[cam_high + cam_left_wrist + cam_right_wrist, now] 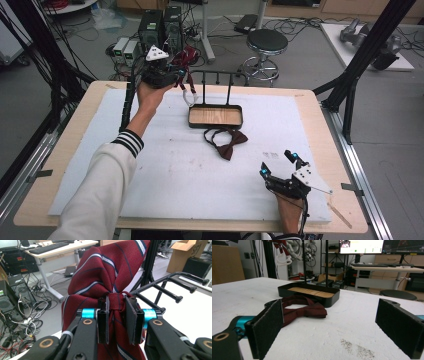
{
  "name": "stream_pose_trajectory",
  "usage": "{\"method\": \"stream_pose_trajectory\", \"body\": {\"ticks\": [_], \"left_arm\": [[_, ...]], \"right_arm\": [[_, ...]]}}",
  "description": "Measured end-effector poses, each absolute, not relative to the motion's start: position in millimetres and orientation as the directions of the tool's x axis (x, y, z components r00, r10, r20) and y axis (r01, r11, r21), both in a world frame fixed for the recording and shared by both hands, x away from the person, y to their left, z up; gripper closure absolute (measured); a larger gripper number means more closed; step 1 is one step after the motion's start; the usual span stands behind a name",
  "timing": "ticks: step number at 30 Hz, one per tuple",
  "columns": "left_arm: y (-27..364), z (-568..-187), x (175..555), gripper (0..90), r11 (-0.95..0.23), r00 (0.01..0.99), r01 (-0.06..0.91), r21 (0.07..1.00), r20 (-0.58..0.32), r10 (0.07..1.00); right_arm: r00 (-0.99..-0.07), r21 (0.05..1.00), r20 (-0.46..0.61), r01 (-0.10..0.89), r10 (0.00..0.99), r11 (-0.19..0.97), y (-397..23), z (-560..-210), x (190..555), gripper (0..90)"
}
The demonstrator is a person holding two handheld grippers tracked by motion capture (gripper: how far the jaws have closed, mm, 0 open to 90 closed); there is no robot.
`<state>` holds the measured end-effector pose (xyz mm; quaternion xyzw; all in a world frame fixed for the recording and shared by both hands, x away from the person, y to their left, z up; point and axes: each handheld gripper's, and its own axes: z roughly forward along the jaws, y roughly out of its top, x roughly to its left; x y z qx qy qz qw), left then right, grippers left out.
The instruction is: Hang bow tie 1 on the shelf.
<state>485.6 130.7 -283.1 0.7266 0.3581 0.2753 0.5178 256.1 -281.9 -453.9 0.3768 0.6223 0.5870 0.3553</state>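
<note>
Resting low at the near right corner of the bench (65,165), the right gripper (281,164) is sitting on the white mat with its fingers (268,327) spread wide and nothing between them. Just beyond it, a dark maroon bow tie (226,142) is lying flat on the mat, touching or nearly touching the front edge of the black tray (215,125). That tray, with its wooden floor, is forming the base of a black rack (216,80) whose pegs (178,299) are sticking out level near the far edge. Farther off at the left, the left gripper (176,75) is being held up in the air beside the rack, its fingers (103,320) pinching the narrow band of a red striped necktie (105,272), which is bunching above them and hanging below, close to the pegs.
</note>
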Motion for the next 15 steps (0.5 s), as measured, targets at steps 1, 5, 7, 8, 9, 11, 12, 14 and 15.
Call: {"method": "stream_pose_trajectory", "body": {"ticks": [1,5,7,8,9,11,12,14,15], "left_arm": [[129.8,-283.1,486.0,74.0,-0.213,0.593,0.236,0.948,0.033,0.805],[126.4,-285.2,487.6,73.9,-0.233,0.585,0.242,0.942,0.050,0.809],[125.4,-286.9,489.4,73.9,-0.264,0.570,0.258,0.929,0.074,0.818],[125.7,-287.8,490.2,73.9,-0.262,0.562,0.264,0.928,0.073,0.824],[126.0,-288.7,491.0,73.9,-0.264,0.562,0.271,0.926,0.070,0.824],[125.6,-290.1,491.4,73.9,-0.285,0.557,0.278,0.918,0.088,0.826],[125.8,-290.5,491.5,73.9,-0.285,0.558,0.279,0.917,0.087,0.825],[126.5,-290.8,491.4,73.9,-0.286,0.555,0.279,0.917,0.089,0.827],[127.0,-290.8,491.1,73.9,-0.289,0.553,0.283,0.915,0.090,0.828]], "right_arm": [[-0.464,0.998,0.000,0.052,0.886,0.027,-281.8,-453.9,256.1,7.2],[-0.463,0.998,0.000,0.051,0.886,0.026,-281.8,-454.0,255.8,7.2],[-0.462,0.998,0.000,0.051,0.887,0.026,-281.6,-454.0,255.2,7.2],[-0.461,0.998,0.000,0.052,0.887,0.027,-281.5,-454.0,255.2,7.2],[-0.462,0.998,0.001,0.051,0.887,0.026,-281.6,-454.1,255.3,7.2],[-0.462,0.998,0.003,0.052,0.887,0.024,-281.7,-454.0,255.2,7.2],[-0.462,0.998,0.002,0.052,0.887,0.025,-281.7,-454.0,255.2,7.2],[-0.462,0.998,0.002,0.052,0.887,0.025,-281.7,-454.0,255.2,7.2],[-0.462,0.998,0.001,0.051,0.887,0.026,-281.7,-454.0,255.3,7.2]]}}
